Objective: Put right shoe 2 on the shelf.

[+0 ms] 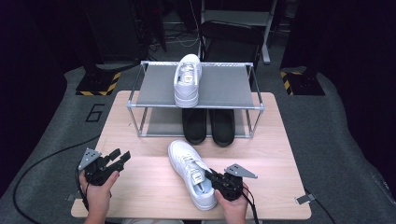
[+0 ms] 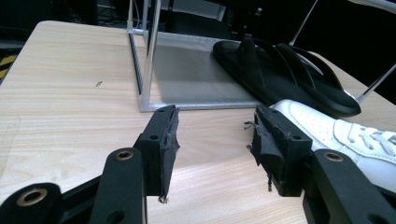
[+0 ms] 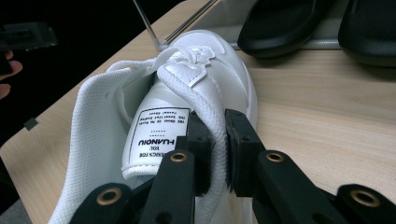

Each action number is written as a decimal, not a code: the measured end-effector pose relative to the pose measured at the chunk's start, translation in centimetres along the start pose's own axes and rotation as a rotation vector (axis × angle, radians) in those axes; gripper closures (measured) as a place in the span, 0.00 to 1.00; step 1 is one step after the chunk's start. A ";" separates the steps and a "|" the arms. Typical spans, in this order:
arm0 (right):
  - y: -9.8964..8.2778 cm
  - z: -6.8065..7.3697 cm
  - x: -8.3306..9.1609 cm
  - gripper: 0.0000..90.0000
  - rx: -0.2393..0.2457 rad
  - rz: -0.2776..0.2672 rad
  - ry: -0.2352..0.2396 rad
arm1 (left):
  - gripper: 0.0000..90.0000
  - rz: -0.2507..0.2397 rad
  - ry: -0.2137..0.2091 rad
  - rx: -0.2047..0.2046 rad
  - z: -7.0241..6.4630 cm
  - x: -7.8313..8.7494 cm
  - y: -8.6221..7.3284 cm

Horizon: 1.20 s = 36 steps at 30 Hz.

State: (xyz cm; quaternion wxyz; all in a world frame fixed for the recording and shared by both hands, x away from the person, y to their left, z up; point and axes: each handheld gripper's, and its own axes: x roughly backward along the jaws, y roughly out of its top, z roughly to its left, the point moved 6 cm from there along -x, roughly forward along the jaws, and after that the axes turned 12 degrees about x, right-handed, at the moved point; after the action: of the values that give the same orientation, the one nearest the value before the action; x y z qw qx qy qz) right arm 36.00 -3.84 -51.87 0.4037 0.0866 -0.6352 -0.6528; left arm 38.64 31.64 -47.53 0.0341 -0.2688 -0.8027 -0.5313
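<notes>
So the shoe rack (image 1: 196, 106) has one white sneaker (image 1: 187, 79) up top and black slippers (image 1: 208, 126) below. The other sneaker (image 1: 191, 173) lies on the surface, right gripper (image 3: 218, 140) clamped on its collar; left gripper (image 2: 212, 140) rests nearby, jaws apart

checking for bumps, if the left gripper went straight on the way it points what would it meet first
Probably the front corner post of the shoe rack. The open left gripper has bare table ahead before it; the white sneaker lies just off its right jaw, though depth is unclear.
</notes>
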 end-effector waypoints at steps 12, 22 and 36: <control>0.6 0.2 0.7 0.91 0.003 -0.045 0.010 | 0.55 -0.006 0.000 -0.001 0.1 0.2 0.1; 1.8 0.6 1.8 0.91 0.023 -0.103 0.019 | 0.55 -0.004 0.000 0.002 0.2 0.3 0.0; 5.1 1.8 4.2 0.90 0.071 -0.207 0.028 | 0.55 -0.011 0.003 0.013 0.3 0.5 -0.2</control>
State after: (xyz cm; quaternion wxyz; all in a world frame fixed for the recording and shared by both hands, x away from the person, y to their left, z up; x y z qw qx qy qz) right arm 34.23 -4.51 -45.29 0.3396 0.1753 -0.6399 -0.6667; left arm 38.15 32.09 -47.66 0.0340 -0.2637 -0.8074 -0.5267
